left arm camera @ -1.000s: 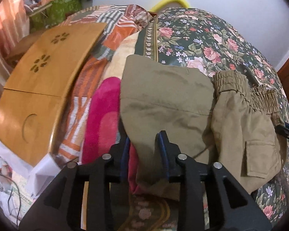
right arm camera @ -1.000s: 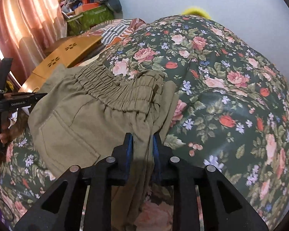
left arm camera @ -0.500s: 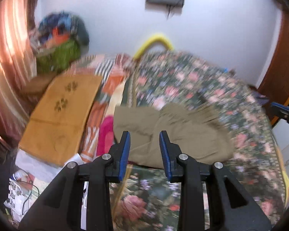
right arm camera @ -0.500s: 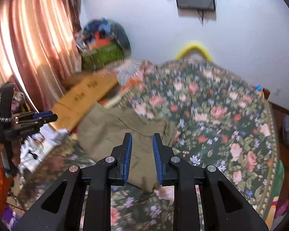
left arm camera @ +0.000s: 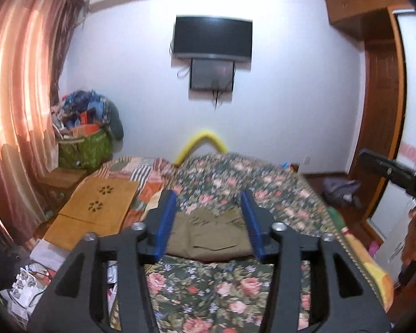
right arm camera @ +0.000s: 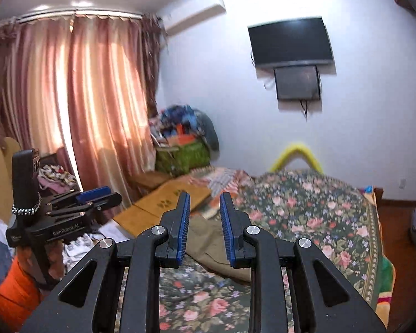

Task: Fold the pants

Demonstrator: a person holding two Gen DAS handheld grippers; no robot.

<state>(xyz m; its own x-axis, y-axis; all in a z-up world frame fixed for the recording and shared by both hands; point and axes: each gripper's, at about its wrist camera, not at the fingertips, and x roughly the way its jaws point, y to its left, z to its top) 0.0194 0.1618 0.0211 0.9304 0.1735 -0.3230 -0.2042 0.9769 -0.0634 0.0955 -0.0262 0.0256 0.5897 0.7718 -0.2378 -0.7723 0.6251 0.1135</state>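
The olive-green pants [left arm camera: 208, 236] lie folded in a compact stack on the floral bedspread [left arm camera: 222, 291]. They also show in the right wrist view [right arm camera: 208, 247]. My left gripper [left arm camera: 209, 202] is open and empty, held well above and back from the pants. My right gripper [right arm camera: 203, 198] is open and empty, also raised away from them. The left gripper shows at the left of the right wrist view [right arm camera: 97, 194]. The right gripper's body shows at the right edge of the left wrist view [left arm camera: 393, 172].
A wooden lap table [left arm camera: 97, 211] lies on the bed's left side on a striped quilt [left arm camera: 141, 169]. A green bag of clothes [left arm camera: 83, 147] stands by the pink curtain [right arm camera: 69, 111]. A TV [left arm camera: 212, 38] hangs on the far wall. A wooden door [left arm camera: 382, 125] is at the right.
Both grippers let go of the pants, opened, and pulled up and back from the bed. The pants stay folded on the bedspread.
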